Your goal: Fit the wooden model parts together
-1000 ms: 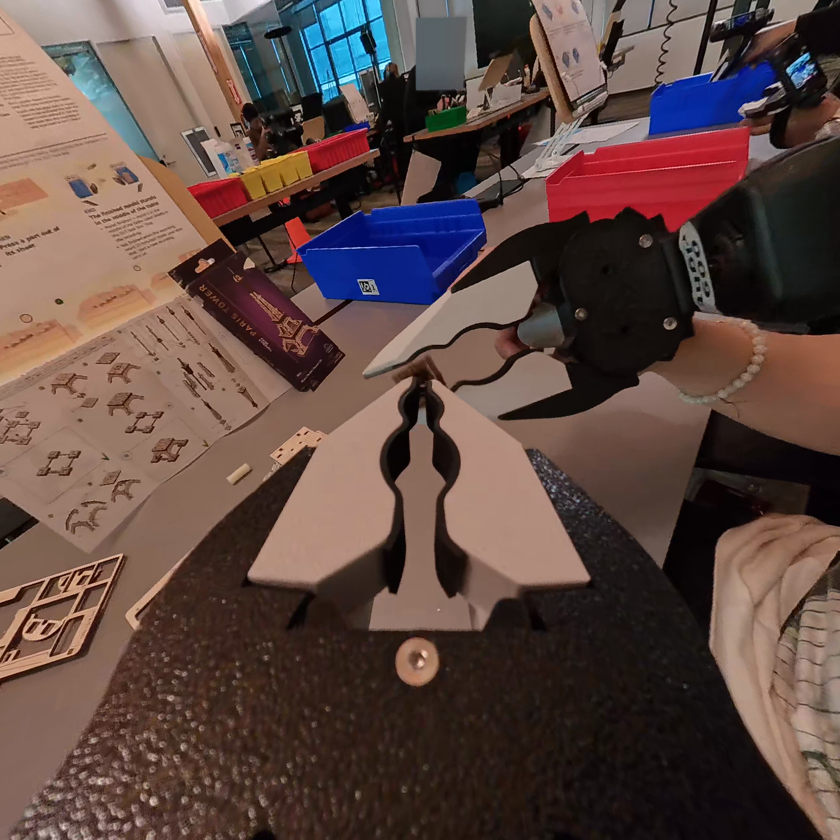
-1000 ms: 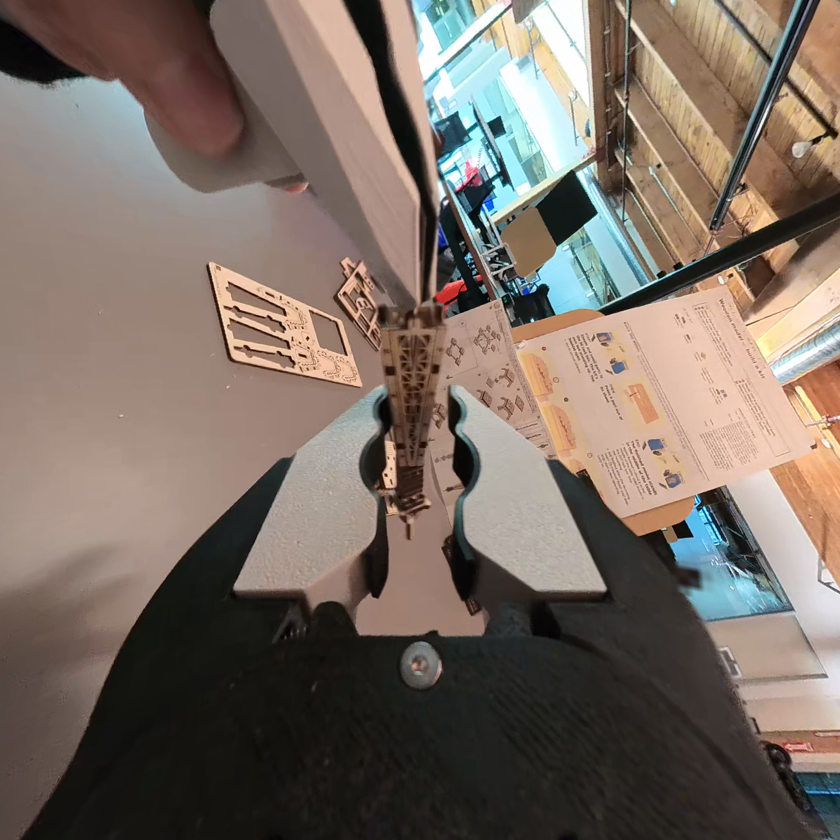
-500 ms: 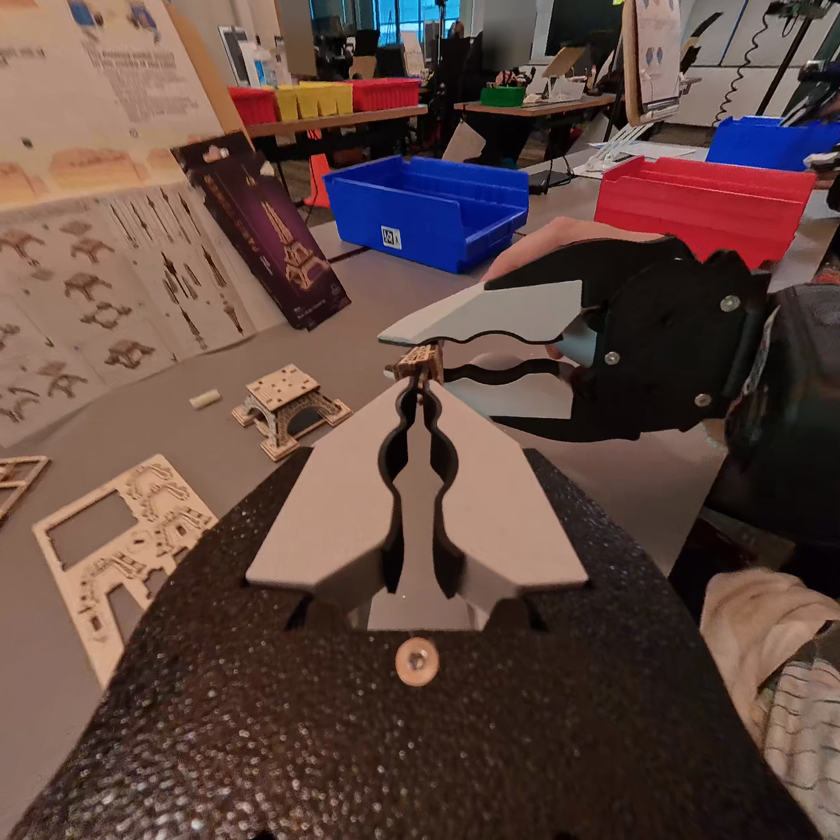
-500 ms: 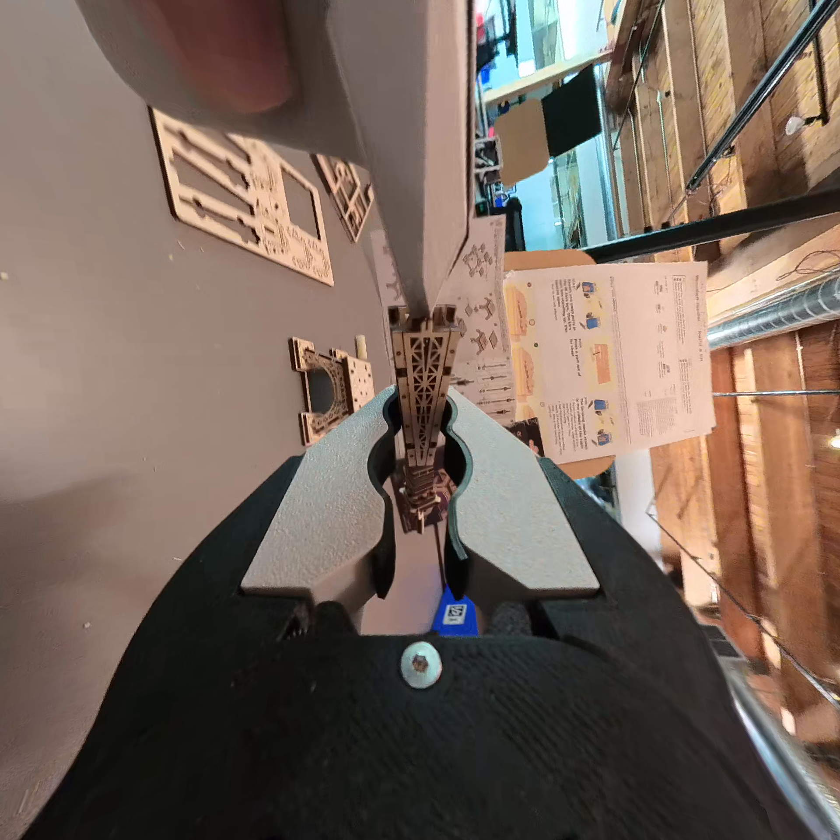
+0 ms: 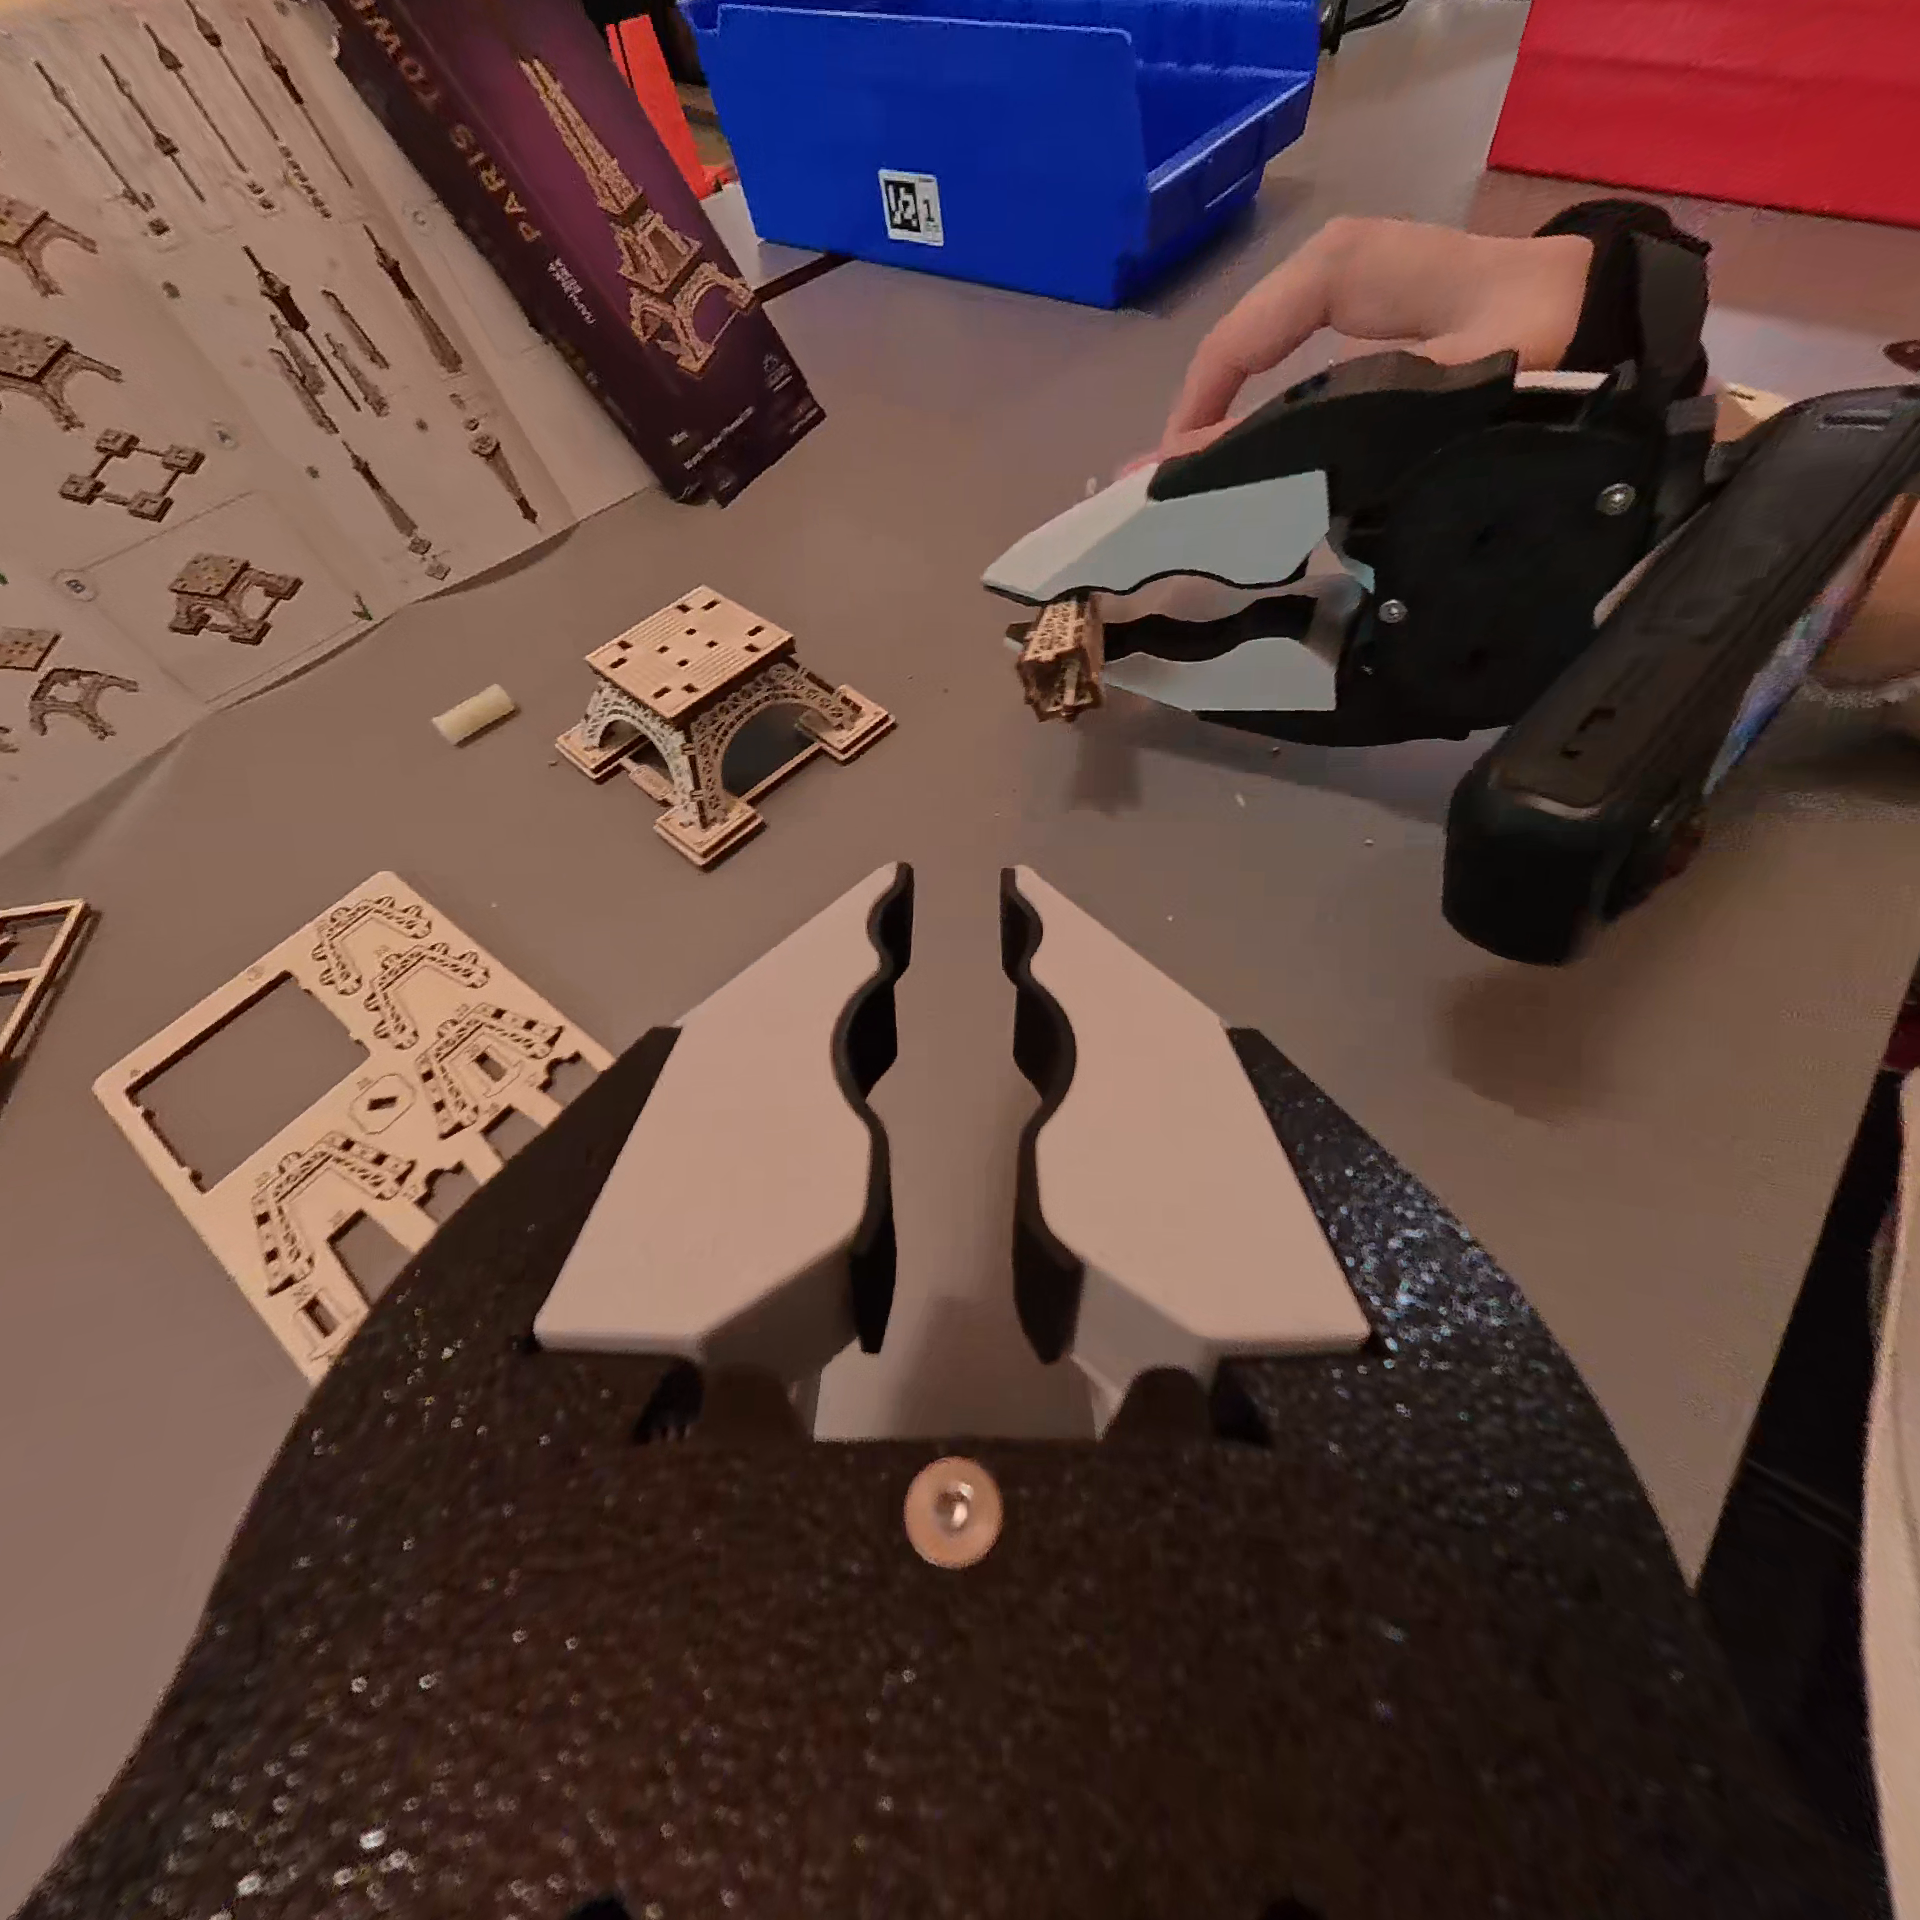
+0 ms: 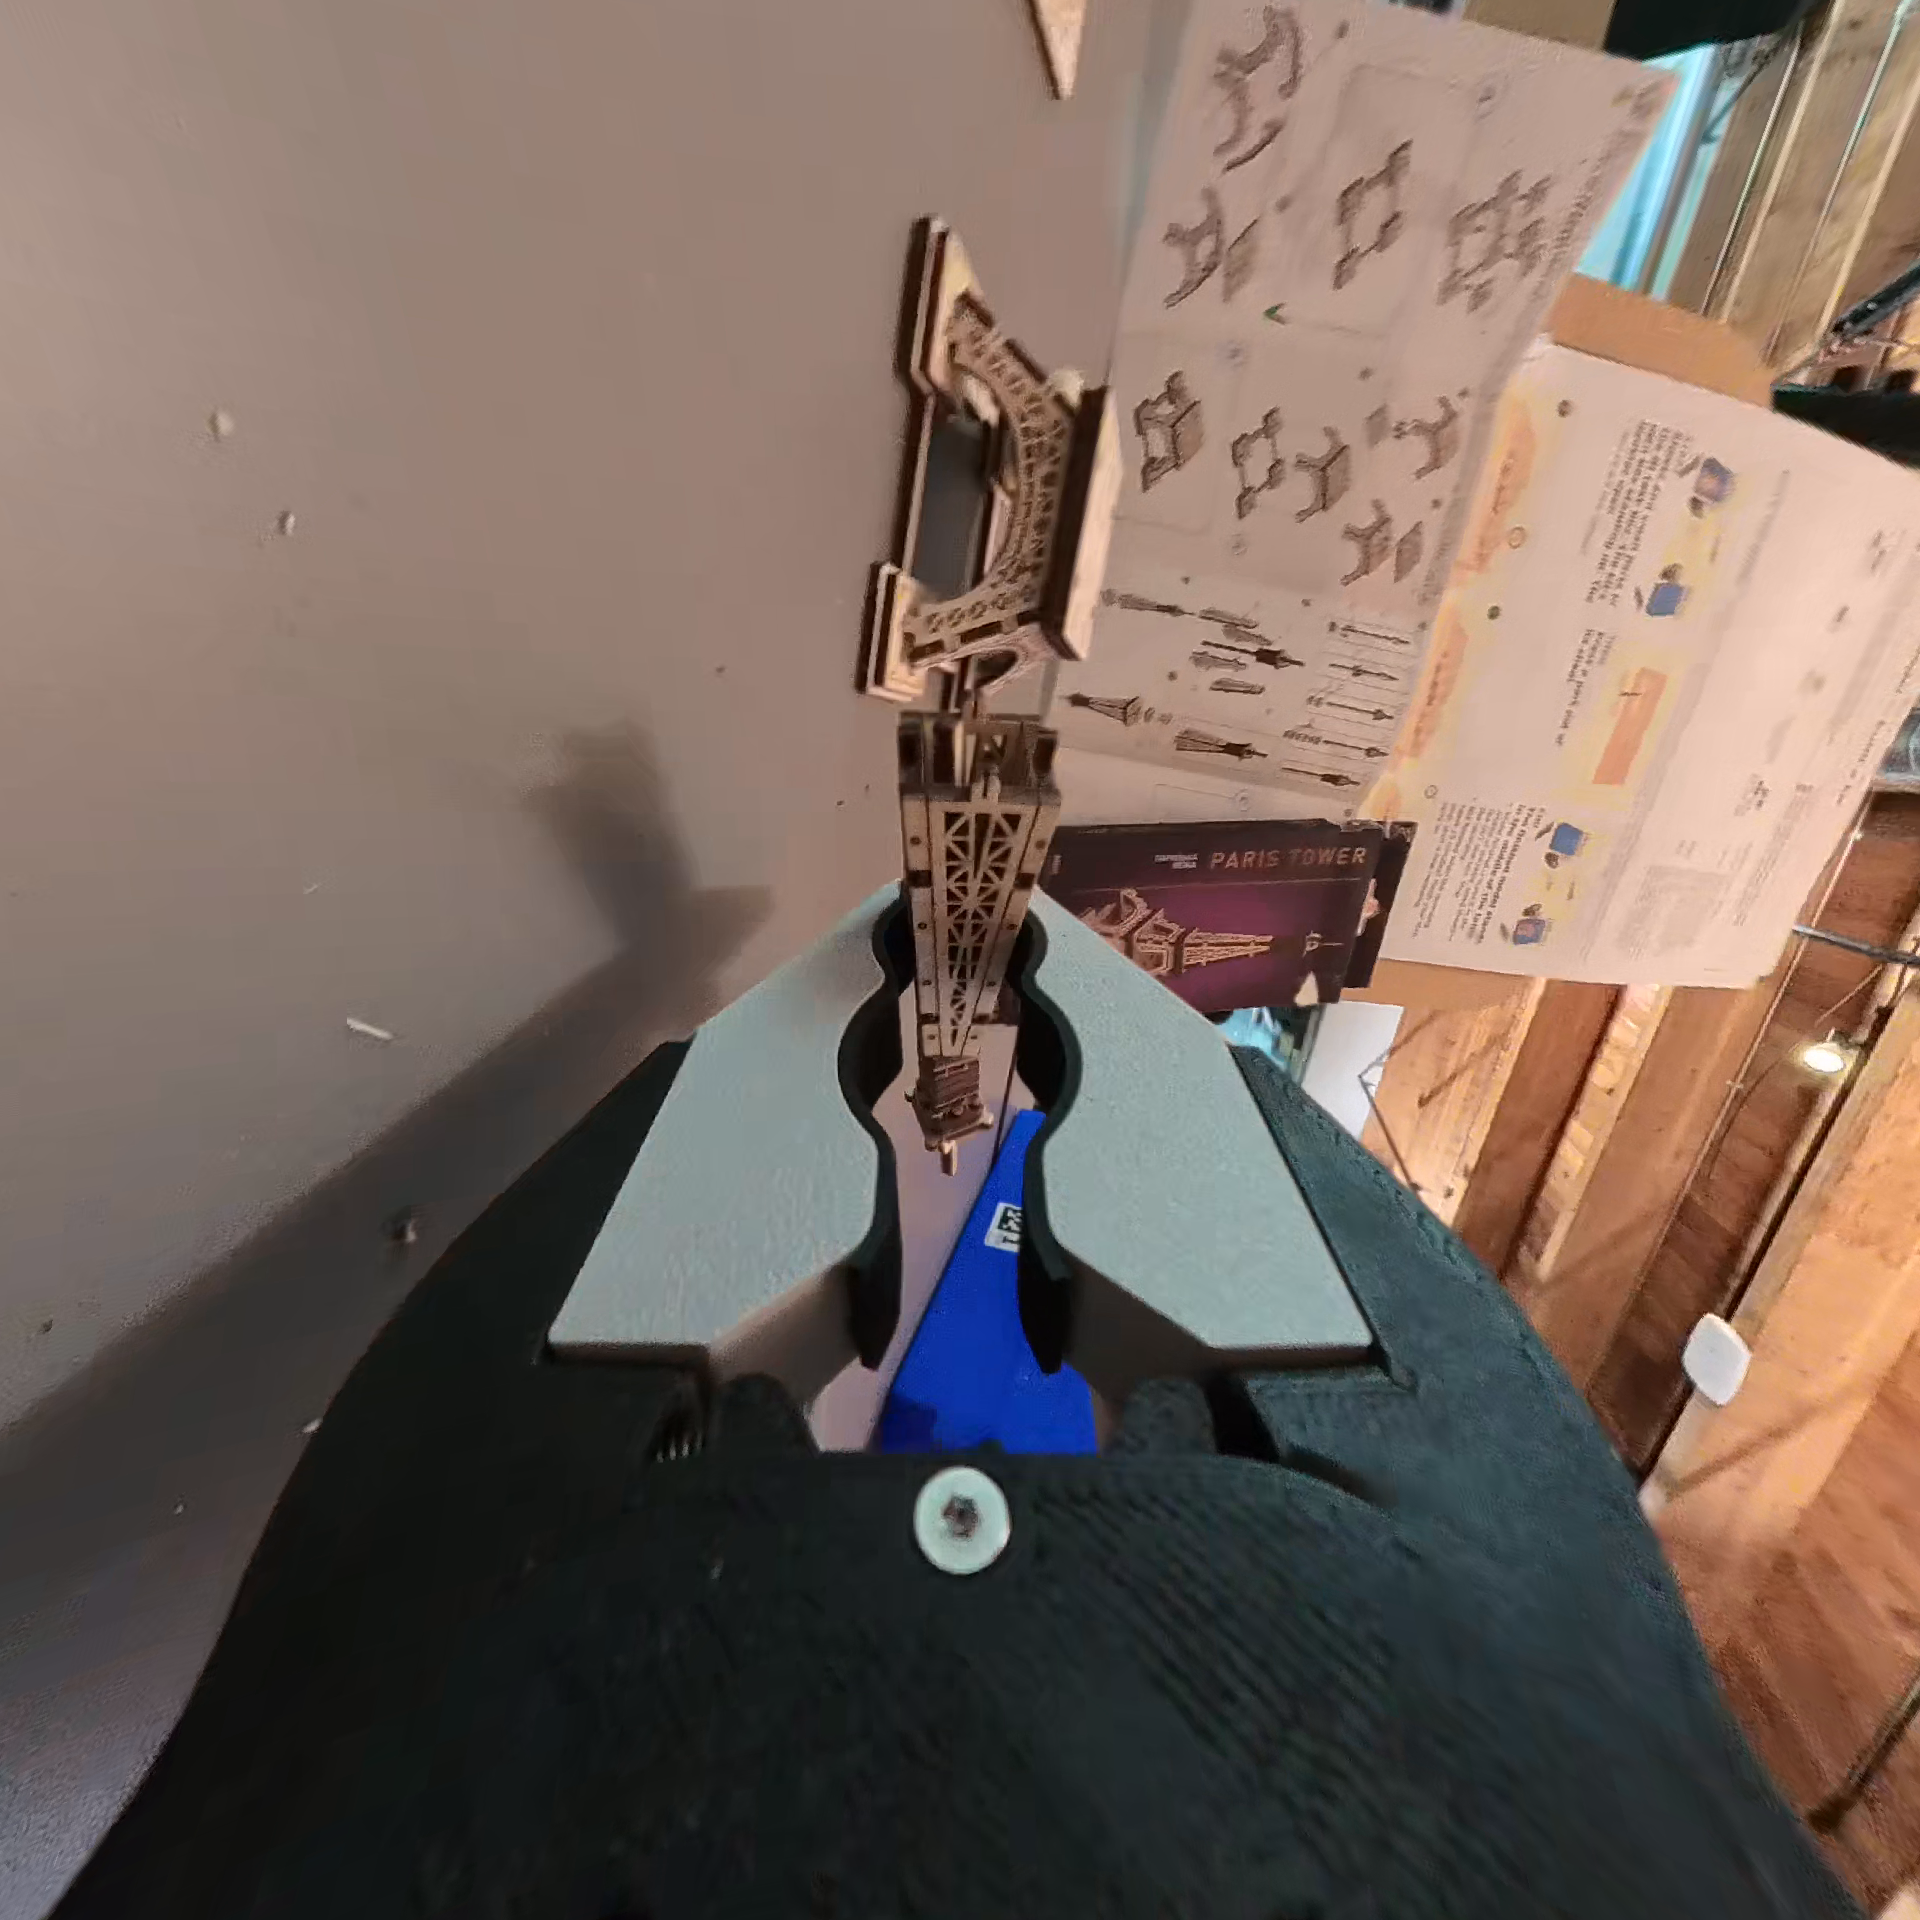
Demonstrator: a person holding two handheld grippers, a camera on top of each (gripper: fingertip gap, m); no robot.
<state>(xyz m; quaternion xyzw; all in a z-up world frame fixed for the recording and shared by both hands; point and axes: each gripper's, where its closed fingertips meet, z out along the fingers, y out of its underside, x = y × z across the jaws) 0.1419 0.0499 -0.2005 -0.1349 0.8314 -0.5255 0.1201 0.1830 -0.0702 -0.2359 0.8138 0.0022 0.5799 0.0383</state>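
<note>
The right claw (image 6: 961, 935) is clamped on the tapering lattice spire (image 6: 971, 904) of a laser-cut wooden tower model, its wavy grey fingers (image 6: 748, 1174) pinching the thin plywood trusswork while the wide, square end sticks out past the tips. In the left wrist view that spire (image 5: 1060, 660) is held low over the grey tabletop (image 5: 935, 436), to the right of the arched tower base (image 5: 722, 712), apart from it. The base is a squat four-legged piece with filigree arches and a flat slotted top, standing on the tabletop. The left claw (image 5: 956, 899) is parted and empty, nearer the camera than the base. Left of the base lie a small pale cylinder (image 5: 475, 714) and a punched-out plywood sheet (image 5: 343, 1112). Behind the base lean a dark purple printed box (image 5: 592, 229) and a diagram sheet (image 5: 156, 343); a blue plastic bin (image 5: 997, 135) with a label stands beyond.
</note>
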